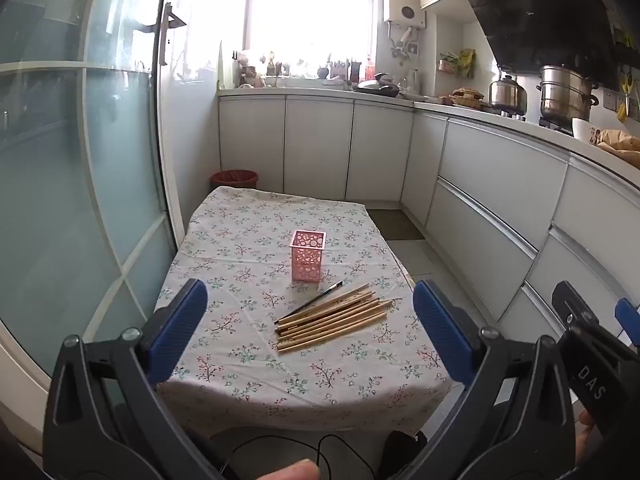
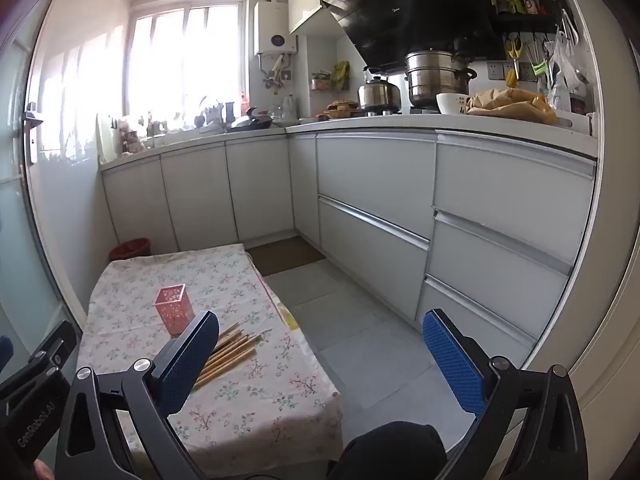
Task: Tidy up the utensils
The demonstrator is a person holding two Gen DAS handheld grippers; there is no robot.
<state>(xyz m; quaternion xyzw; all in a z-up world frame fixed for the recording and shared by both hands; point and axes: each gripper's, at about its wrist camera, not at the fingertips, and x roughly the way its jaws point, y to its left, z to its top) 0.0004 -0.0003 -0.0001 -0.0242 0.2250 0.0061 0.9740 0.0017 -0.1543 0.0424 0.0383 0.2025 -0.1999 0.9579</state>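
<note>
Both grippers hang short of the near table edge, spread wide with nothing between the pads: the left gripper (image 1: 310, 332) faces the tablecloth (image 1: 240, 376) squarely, the right gripper (image 2: 320, 360) sits off toward the floor side. Left of centre stands the pink holder (image 1: 307, 256), upright; just right of it and nearer lies the heap of chopsticks (image 1: 332, 318), with a dark brush (image 1: 310, 302) along its far side. Nothing appears sorted yet; the next move calls for reaching in and pinching one stick.
</note>
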